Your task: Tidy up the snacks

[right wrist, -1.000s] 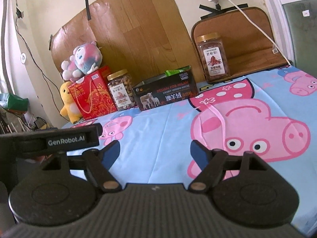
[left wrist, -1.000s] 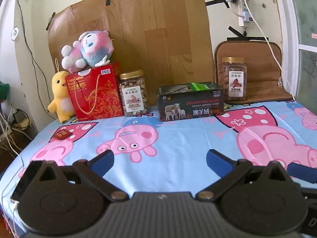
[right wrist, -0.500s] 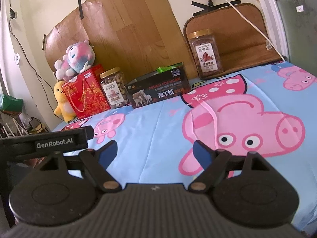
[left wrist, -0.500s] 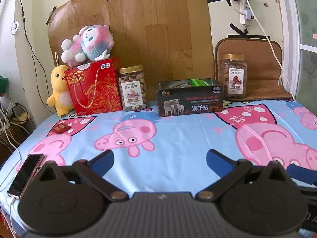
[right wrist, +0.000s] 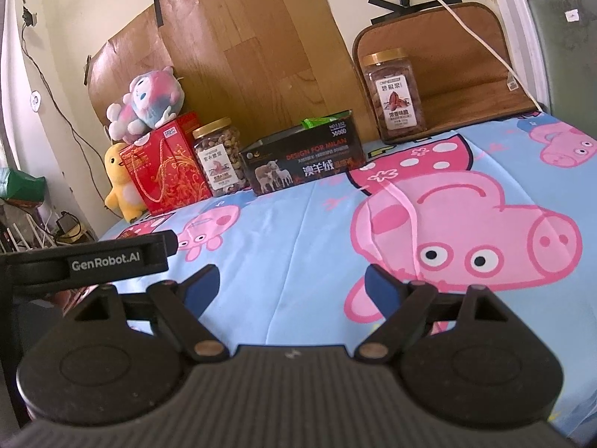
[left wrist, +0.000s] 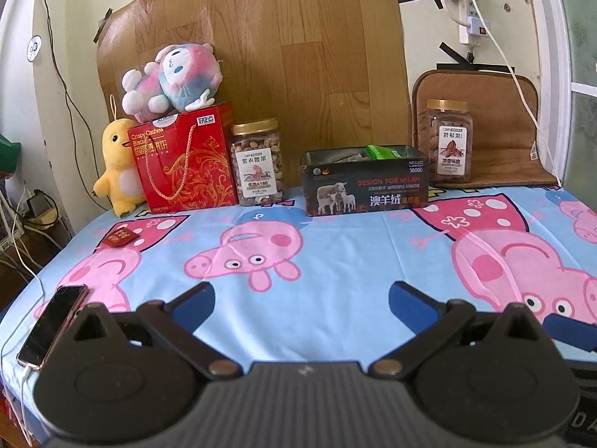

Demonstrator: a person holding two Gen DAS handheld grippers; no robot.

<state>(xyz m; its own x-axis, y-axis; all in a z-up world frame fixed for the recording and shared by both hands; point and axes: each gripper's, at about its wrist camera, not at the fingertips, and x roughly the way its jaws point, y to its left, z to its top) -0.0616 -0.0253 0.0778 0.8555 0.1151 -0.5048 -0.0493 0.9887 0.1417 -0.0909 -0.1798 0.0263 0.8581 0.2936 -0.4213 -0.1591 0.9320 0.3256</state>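
Snacks stand in a row at the back of the table: a red gift box (left wrist: 184,160) (right wrist: 164,168), a jar of nuts (left wrist: 257,162) (right wrist: 222,158), an open dark tin (left wrist: 363,183) (right wrist: 306,160) with green packets inside, and a second jar (left wrist: 449,142) (right wrist: 395,93) at the right. A small red packet (left wrist: 120,238) lies on the cloth at the left. My left gripper (left wrist: 301,300) is open and empty over the near table edge. My right gripper (right wrist: 291,285) is open and empty, also near the front; the left one (right wrist: 93,257) shows at its left.
A pink plush (left wrist: 171,78) sits on the red box and a yellow duck plush (left wrist: 117,171) stands beside it. A phone (left wrist: 52,326) with a cable lies at the front left edge. A brown cushion (left wrist: 485,127) leans on the wall behind the right jar.
Both grippers have drawn back and tilted a little, so more of the table shows; the phone has come further into the left view. Nothing on the table has moved.
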